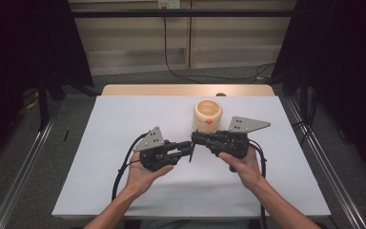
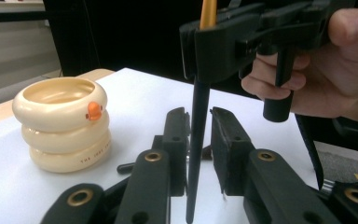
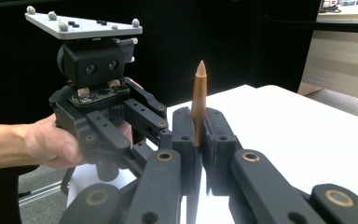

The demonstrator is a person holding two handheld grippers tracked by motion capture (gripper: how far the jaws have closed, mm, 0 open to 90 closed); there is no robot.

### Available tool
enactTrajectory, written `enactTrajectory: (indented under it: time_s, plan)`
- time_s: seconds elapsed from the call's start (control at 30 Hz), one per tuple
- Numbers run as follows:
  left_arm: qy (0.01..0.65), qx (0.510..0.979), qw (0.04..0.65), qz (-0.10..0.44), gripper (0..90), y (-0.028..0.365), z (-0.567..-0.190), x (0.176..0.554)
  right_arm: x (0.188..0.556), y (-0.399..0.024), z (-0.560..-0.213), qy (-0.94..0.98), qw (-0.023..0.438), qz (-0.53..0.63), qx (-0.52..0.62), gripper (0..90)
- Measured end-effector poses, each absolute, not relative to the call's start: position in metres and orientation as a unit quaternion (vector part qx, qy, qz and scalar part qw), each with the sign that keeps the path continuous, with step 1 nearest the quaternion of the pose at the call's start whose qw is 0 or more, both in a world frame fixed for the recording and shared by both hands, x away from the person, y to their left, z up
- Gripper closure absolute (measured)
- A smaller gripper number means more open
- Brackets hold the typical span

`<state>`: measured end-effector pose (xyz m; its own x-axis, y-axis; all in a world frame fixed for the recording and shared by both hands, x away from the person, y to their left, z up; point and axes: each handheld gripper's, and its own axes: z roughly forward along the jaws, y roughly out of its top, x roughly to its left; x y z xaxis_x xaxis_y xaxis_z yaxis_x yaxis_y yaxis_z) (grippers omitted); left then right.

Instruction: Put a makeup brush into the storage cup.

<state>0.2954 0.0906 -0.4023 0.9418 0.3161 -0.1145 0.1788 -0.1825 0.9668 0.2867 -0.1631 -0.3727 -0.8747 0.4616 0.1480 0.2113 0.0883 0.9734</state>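
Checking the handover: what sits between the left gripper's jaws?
The pen's black shaft, upright in the left gripper, seen in the left gripper view; the right gripper clamps its upper part.

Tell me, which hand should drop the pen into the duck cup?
Probably the right. The right gripper is shut on the pen and sits just in front of the duck cup. The left gripper has the pen's black end between its jaws without pressing it.
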Motion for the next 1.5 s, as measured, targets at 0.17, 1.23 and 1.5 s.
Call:
enactTrajectory:
  time_s: [0.17, 1.23, 1.5]
  plan:
    - [0.166, 0.77, 0.614, 0.054, 71.3, 0.09, -0.403, 0.296, 0.287, -0.165, -0.372, 0.731, 0.104, 0.633, 0.232, 84.1]
    - [0.227, 0.756, 0.606, 0.104, 2.8, 0.107, -0.403, 0.295, 0.287, -0.176, -0.37, 0.729, 0.119, 0.629, 0.241, 84.0]
    - [0.25, 0.755, 0.595, 0.119, 2.5, 0.123, -0.406, 0.292, 0.288, -0.18, -0.37, 0.73, 0.128, 0.625, 0.244, 84.0]
